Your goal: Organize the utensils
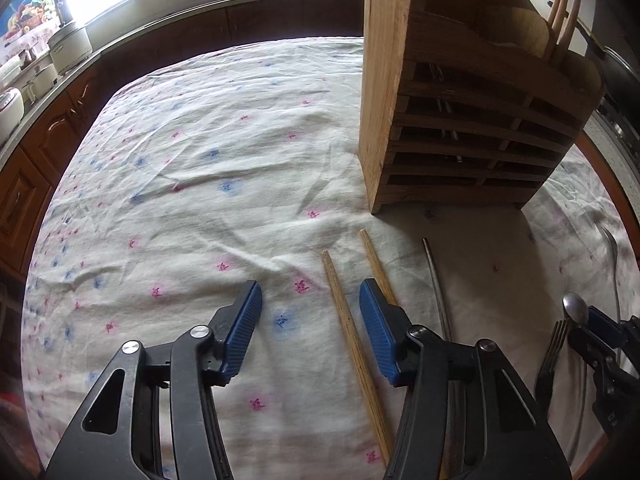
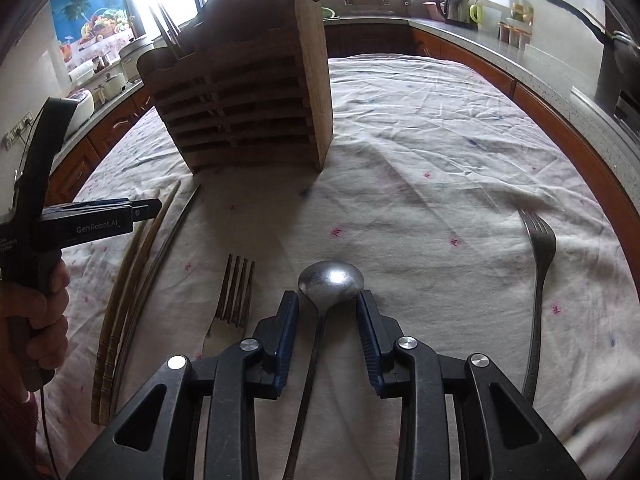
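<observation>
My left gripper [image 1: 310, 286] hangs open over the floral cloth. One wooden chopstick [image 1: 344, 320] lies between its jaws, untouched by the pads, and a second chopstick [image 1: 378, 264] passes under the right finger. A thin metal rod [image 1: 438, 292] lies just to the right. My right gripper [image 2: 327, 296] is open and straddles the handle of a metal spoon [image 2: 331, 280], whose bowl sits right at the fingertips. A dark fork [image 2: 238, 292] lies to its left and a silver fork [image 2: 538, 272] to its right. The slatted wooden utensil holder [image 2: 248, 100] stands upright behind them.
The cloth-covered table [image 1: 180, 160] has open room on its left and far side. Kitchen counters with appliances curve around it. A hand [image 2: 44, 312] grips the left tool at the left edge of the right wrist view. Several utensils stand in the holder's top.
</observation>
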Available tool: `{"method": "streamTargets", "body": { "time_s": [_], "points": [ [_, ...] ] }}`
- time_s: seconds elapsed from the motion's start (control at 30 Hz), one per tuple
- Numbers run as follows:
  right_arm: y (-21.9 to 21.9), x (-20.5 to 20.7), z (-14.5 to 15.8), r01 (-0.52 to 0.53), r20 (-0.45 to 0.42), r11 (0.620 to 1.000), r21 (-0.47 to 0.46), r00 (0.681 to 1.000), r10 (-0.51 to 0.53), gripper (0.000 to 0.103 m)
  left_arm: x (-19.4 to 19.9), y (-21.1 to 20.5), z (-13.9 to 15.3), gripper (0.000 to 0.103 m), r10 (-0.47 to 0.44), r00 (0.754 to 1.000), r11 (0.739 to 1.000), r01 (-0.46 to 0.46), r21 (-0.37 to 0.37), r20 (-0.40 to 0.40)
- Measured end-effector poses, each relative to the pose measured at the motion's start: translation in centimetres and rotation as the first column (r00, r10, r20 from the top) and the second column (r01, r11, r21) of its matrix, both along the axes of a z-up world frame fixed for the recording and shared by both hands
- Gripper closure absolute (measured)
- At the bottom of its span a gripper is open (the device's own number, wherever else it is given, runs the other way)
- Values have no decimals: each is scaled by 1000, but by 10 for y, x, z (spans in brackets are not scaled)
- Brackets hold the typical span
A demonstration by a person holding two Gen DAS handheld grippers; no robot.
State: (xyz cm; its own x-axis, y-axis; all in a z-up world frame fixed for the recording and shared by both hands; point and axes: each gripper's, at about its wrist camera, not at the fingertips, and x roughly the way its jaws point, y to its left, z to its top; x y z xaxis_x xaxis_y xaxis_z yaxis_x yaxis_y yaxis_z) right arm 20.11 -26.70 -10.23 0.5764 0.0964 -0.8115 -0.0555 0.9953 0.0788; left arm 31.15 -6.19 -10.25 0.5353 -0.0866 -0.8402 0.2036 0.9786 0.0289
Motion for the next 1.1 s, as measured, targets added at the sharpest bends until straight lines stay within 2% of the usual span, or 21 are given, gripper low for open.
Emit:
{"method": "streamTargets", "body": {
  "time_s": [0.03, 0.07, 0.1, 0.13, 0.23, 0.33, 0.53, 0.73, 1.1],
  "points": [
    [0, 0, 0, -4, -2, 1000, -7, 1000, 4, 82, -1, -1, 1, 69, -10, 1000, 1000, 10, 3, 2],
    [0, -1, 0, -6, -3, 1000, -4, 1000, 6, 87, -2, -3, 2, 85, -21, 1000, 1000, 21, 7, 3],
    [-1, -1, -1, -7, -8, 1000, 4, 1000, 7, 96, -3, -4, 2, 91, -31, 1000, 999, 31, 7, 1],
    [-3, -1, 0, -9, -10, 1000, 21, 1000, 9, 98, -5, -4, 3, 94, -35, 999, 999, 35, 8, 1],
    [-7, -2, 0, -12, -15, 996, 90, 1000, 13, 98, -9, 3, 6, 98, -36, 999, 999, 36, -25, 0],
    [-9, -5, 6, -13, 1, 989, 149, 1000, 13, 98, -18, 15, 16, 98, -35, 999, 994, 35, -103, 3],
    [-10, -12, 30, -32, 64, 977, 210, 998, 18, 99, -46, 38, 44, 98, -20, 998, 981, 30, -192, 55],
    [-5, -17, 59, -58, 141, 972, 229, 990, 26, 101, -71, 58, 79, 99, 2, 993, 961, 30, -274, 117],
    [2, -31, 103, -102, 267, 970, 223, 963, 40, 101, -122, 74, 126, 100, 15, 970, 934, 73, -349, 242]
  ]
}}
